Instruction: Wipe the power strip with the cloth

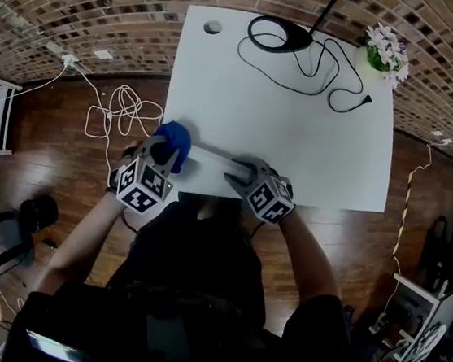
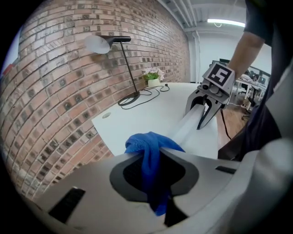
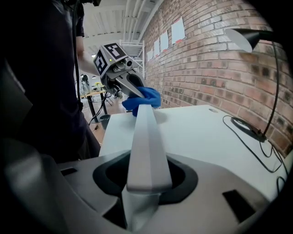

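A long white power strip lies along the near edge of the white table. My left gripper is shut on a bunched blue cloth, which rests on the strip's left end. In the left gripper view the cloth hangs between the jaws, and the strip runs away toward the right gripper. My right gripper is shut on the strip's right end. In the right gripper view the strip is clamped between the jaws, with the cloth at its far end.
A desk lamp base and its looping black cable lie at the table's far side. A small flower pot stands at the far right corner. White cables lie on the wooden floor to the left. Brick wall lies beyond.
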Demonstrator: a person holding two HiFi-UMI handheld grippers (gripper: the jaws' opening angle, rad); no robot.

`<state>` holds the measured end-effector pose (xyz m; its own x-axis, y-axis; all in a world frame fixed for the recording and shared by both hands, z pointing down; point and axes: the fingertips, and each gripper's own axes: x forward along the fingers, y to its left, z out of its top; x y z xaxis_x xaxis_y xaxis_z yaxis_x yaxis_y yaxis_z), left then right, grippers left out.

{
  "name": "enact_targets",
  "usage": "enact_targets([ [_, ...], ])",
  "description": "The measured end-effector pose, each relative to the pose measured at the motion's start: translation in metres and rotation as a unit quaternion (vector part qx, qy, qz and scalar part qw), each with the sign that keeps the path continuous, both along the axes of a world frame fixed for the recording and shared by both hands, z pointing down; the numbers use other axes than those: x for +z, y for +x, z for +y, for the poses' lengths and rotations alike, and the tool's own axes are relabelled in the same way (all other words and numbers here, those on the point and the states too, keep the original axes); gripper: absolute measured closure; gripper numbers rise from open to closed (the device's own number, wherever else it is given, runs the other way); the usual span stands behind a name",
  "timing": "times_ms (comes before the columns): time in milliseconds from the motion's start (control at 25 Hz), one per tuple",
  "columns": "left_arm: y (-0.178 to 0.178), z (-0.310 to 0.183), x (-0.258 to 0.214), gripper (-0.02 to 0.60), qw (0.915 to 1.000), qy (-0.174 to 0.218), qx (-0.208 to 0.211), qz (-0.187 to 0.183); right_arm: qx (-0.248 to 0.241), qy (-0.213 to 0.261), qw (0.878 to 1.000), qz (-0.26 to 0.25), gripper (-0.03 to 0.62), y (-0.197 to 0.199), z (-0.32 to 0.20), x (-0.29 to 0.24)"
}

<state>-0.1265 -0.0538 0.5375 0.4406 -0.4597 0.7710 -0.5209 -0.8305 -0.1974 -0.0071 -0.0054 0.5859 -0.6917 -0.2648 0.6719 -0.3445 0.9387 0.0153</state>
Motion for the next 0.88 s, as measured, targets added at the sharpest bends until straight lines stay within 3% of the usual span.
enact_targets([
  [320,0.006,0.001,-0.002,0.529,0.9966,0.037,0.064,-0.037,0.001,0.002,1.0,0.002,0.439,0.001,0.0,0.0],
  [440,0.014,0.005,-0.002,0.529,0.9856,0.071,0.121,-0.095,0.0,0.008,1.0,0.001,0.439,0.001,0.001,0.0],
  [520,0.026,0.011,-0.003,0.529,0.9796,0.073,0.15,-0.112,0.0,0.014,1.0,0.001,0.439,0.001,0.001,0.0],
  [720,0.043,0.02,0.001,0.529,0.977,0.052,0.151,-0.141,-0.004,0.023,1.0,-0.002,0.439,0.0,0.002,-0.002],
  [880,0.048,0.022,0.002,0.531,0.9736,0.059,0.147,-0.164,-0.004,0.028,1.0,-0.004,0.439,0.001,0.002,-0.003],
])
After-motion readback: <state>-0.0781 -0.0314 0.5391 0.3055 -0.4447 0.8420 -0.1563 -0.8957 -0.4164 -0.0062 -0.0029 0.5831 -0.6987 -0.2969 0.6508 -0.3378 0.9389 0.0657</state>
